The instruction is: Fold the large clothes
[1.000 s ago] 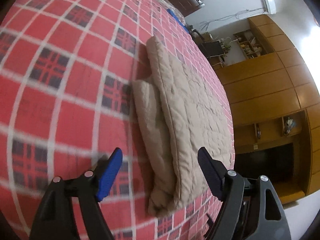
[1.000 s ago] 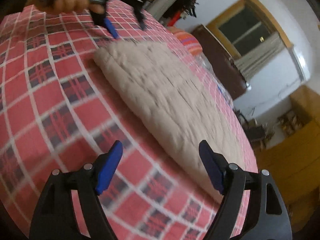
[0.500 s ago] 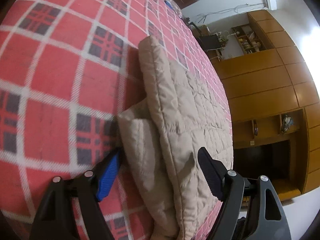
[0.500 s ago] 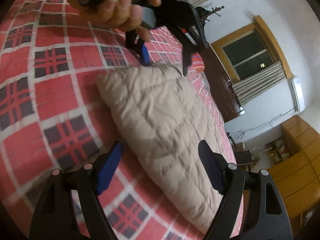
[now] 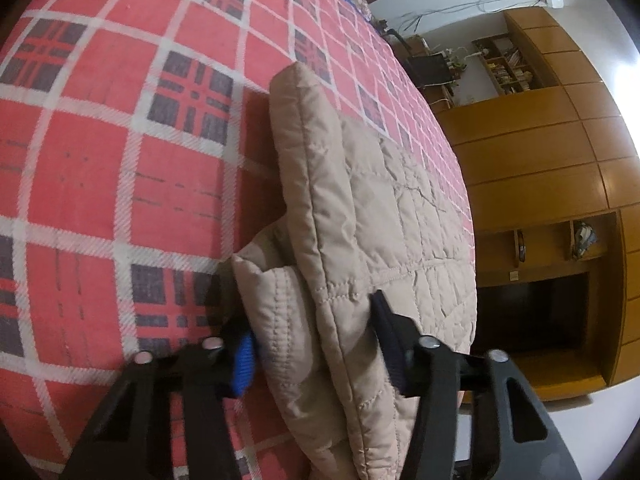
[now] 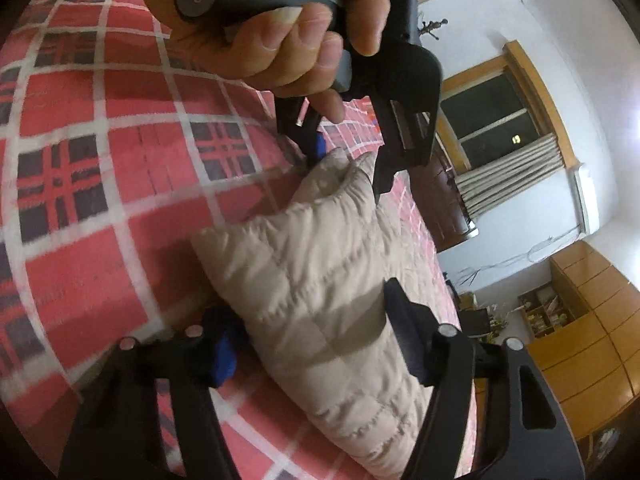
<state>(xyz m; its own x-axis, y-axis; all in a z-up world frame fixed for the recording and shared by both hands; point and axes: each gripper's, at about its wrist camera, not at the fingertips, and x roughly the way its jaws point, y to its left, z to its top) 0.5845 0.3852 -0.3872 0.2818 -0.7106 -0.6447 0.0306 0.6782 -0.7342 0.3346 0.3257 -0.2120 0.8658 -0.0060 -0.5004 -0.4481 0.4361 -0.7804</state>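
In the left wrist view, the left gripper (image 5: 312, 340) is reaching low over the plaid bedspread (image 5: 120, 160), its jaws pinching the stitched edge of the folded beige quilted jacket (image 5: 380, 220) lying there. In the right wrist view, the right gripper (image 6: 308, 328) is straddling the puffy jacket's near corner, jaws seemingly closing on it, though blurred; a hand (image 6: 280, 36) is gripping the other tool's grey handle.

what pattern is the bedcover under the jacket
Red plaid with white lines and dark navy check blocks, on the bedcover; clearest in the left wrist view.
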